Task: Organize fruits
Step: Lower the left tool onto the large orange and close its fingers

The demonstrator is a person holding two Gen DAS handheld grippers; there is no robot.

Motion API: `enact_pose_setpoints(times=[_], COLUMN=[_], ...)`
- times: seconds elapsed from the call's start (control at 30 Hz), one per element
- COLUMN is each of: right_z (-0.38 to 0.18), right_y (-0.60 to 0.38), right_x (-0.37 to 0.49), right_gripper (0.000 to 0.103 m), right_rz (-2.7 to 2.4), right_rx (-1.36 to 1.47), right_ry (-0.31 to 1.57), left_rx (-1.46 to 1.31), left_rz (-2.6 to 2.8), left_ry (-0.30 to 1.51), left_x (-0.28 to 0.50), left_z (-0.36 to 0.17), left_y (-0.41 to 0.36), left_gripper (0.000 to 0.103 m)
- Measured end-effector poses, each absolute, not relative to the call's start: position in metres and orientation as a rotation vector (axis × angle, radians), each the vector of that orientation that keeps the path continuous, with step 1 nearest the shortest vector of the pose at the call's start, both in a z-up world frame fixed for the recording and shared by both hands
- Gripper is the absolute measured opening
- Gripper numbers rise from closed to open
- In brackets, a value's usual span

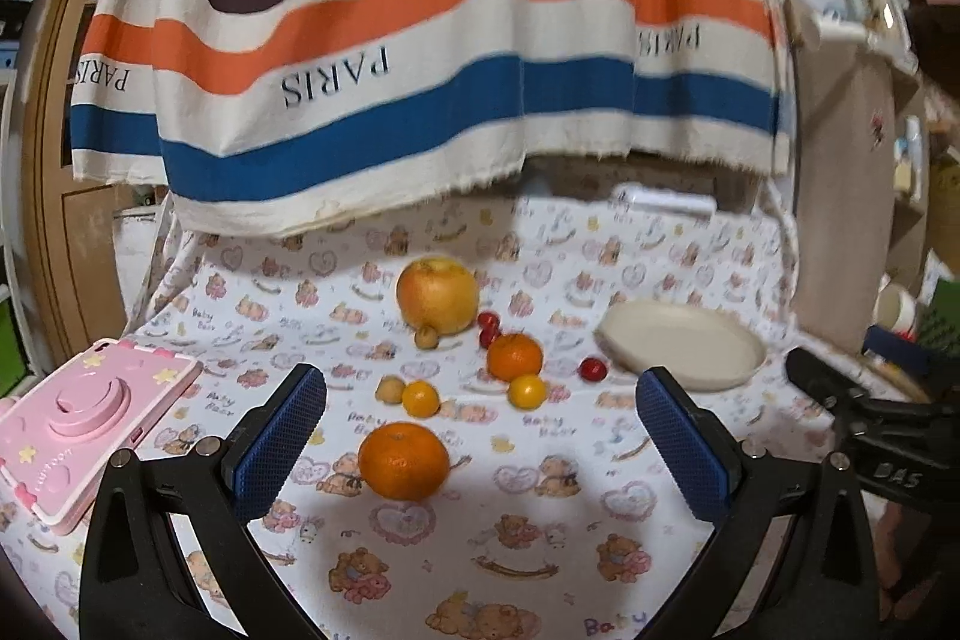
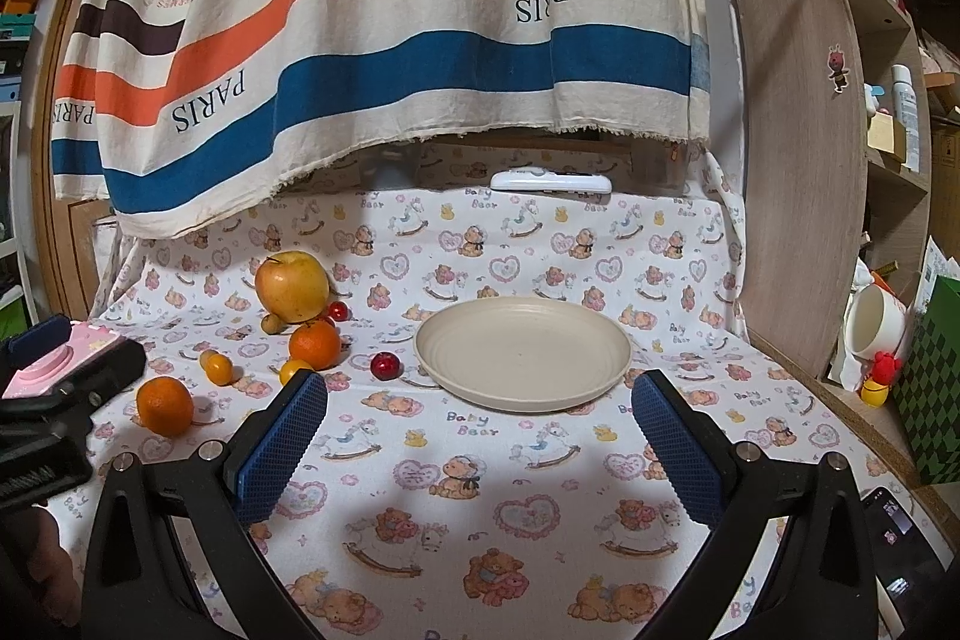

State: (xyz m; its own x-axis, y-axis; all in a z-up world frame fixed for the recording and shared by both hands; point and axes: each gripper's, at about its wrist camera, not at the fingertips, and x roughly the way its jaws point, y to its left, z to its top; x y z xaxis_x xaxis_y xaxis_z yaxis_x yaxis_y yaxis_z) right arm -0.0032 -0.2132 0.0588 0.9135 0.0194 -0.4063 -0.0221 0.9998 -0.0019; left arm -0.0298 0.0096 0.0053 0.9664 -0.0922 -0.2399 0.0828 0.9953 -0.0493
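Note:
A big yellow apple [image 1: 437, 295] [image 2: 292, 285], two oranges [image 1: 403, 460] [image 1: 514, 355], two small yellow-orange fruits [image 1: 420, 398] [image 1: 527, 391], small brown fruits [image 1: 427, 337] and red cherry-like fruits [image 1: 593, 369] [image 2: 385, 365] lie loose on the bear-print cloth. An empty beige plate [image 1: 684, 346] [image 2: 522, 352] sits right of them. My left gripper [image 1: 480, 430] is open and empty, just before the near orange. My right gripper [image 2: 480, 436] is open and empty, in front of the plate.
A pink toy camera [image 1: 90, 418] lies at the left edge. A striped cloth [image 2: 390, 28] hangs over the back. A white remote [image 2: 551, 182] lies at the far edge. A wooden shelf [image 2: 804, 160], a white cup [image 2: 873, 322] and a phone [image 2: 900, 538] are at the right.

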Motion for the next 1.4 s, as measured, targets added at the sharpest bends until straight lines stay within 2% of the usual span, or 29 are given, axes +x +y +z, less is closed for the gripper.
enact_pose_setpoints(times=[0.3,0.47,0.63,0.93,1.23,1.4], right_z=[0.08,0.11,0.123,0.114,0.093,0.082], right_y=[-0.213,-0.206,-0.196,-0.199,-0.199,-0.2], right_x=[-0.029,-0.019,0.009,0.054,0.08,0.085], right_gripper=[0.102,0.102,0.102,0.102,0.102,0.102], right_rz=[-0.053,0.051,0.13,0.111,0.077,0.063], right_rx=[-0.052,-0.076,-0.027,0.122,0.137,0.131], right_ry=[0.288,0.324,0.414,0.507,0.542,0.559], left_rx=[-0.014,-0.025,-0.026,-0.059,-0.058,-0.051], left_rz=[-0.099,-0.099,-0.114,-0.118,-0.164,-0.162], left_ry=[0.223,0.241,0.339,0.552,0.784,0.835], left_x=[-0.047,-0.039,-0.009,0.026,0.057,0.066], left_z=[0.048,0.068,0.079,0.041,-0.007,-0.021], left_y=[0.025,0.034,0.041,0.052,0.046,0.046], left_gripper=[0.103,0.103,0.103,0.102,0.081,0.079])
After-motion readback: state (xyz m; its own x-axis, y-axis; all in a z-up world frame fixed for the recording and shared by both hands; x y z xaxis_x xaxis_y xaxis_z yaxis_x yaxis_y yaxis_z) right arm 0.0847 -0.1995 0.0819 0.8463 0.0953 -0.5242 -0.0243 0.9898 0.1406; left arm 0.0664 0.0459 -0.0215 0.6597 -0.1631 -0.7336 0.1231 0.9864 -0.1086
